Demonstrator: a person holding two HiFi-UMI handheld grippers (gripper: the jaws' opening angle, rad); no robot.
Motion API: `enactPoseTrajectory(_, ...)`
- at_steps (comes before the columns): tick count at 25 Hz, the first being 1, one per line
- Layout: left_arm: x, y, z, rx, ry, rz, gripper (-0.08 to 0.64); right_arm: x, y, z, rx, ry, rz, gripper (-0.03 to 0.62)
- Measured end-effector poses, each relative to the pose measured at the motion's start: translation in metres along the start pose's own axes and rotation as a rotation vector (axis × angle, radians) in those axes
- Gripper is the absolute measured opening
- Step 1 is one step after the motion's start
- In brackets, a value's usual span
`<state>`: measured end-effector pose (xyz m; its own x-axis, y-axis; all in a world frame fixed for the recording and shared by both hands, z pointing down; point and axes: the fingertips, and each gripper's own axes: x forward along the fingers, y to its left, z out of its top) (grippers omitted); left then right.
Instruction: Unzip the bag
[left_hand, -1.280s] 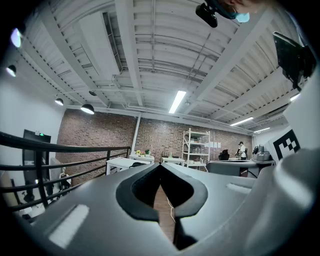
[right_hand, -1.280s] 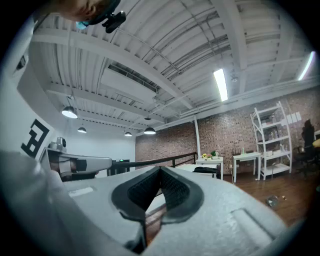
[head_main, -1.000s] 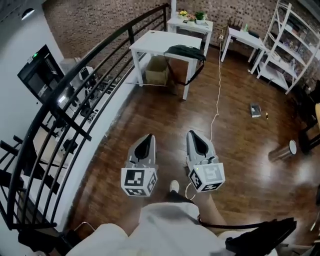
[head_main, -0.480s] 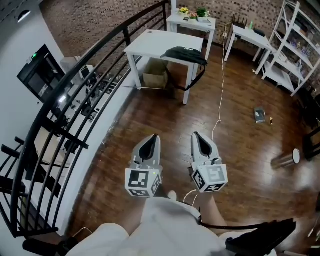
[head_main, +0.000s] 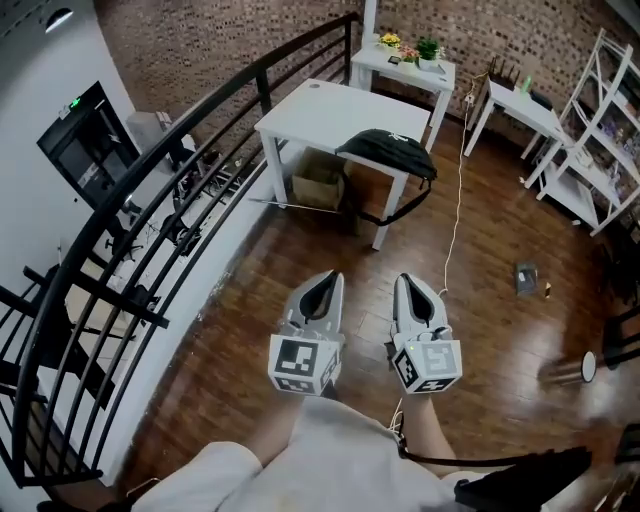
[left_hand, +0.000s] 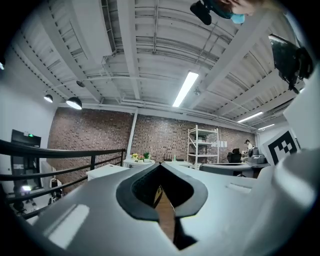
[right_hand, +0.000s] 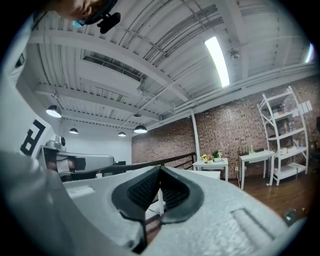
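My jaws are pressed together on nothing, both on the left gripper (head_main: 331, 277) and the right gripper (head_main: 405, 280). The black bag (head_main: 388, 152) lies well ahead of them on the white surface (head_main: 305, 112), untouched. As I judge it, the whole unzipping is left.

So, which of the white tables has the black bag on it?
The big white table beside the railing, the closest one: the black bag lies on its right end. The small table behind carries potted plants instead.
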<state>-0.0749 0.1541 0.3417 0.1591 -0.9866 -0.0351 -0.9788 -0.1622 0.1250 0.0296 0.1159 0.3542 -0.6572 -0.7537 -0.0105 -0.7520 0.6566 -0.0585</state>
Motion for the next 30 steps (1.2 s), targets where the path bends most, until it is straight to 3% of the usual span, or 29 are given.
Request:
enactPoseTrajectory(6,0.094,0.052,0.016,0.006,-0.029,-0.013,0.017,0.104,-0.033,0.015,-0.034,-0.024,0.018,-0.009)
enactPoseTrajectory(13,0.181,0.080,0.010,-0.006,0.011,-0.014,0.017,0.169,-0.088,0.012,-0.021,0.005,-0.004,-0.009)
enactPoseTrajectory(19,0.275,0.078,-0.015,-0.003,0.045,-0.016,0.017,0.223,-0.176,-0.002,0.001,0.008,-0.040,-0.009)
enactPoseTrajectory(24,0.375,0.060,-0.036,0.017,0.071,-0.006,0.017,0.267,-0.276,-0.010,0.009,0.022,-0.051,-0.009)
enactPoseTrajectory(30,0.505,0.044,-0.057,0.048,0.127,-0.049,0.017,0.329,-0.393,-0.028,0.048,0.076,-0.100,-0.009)
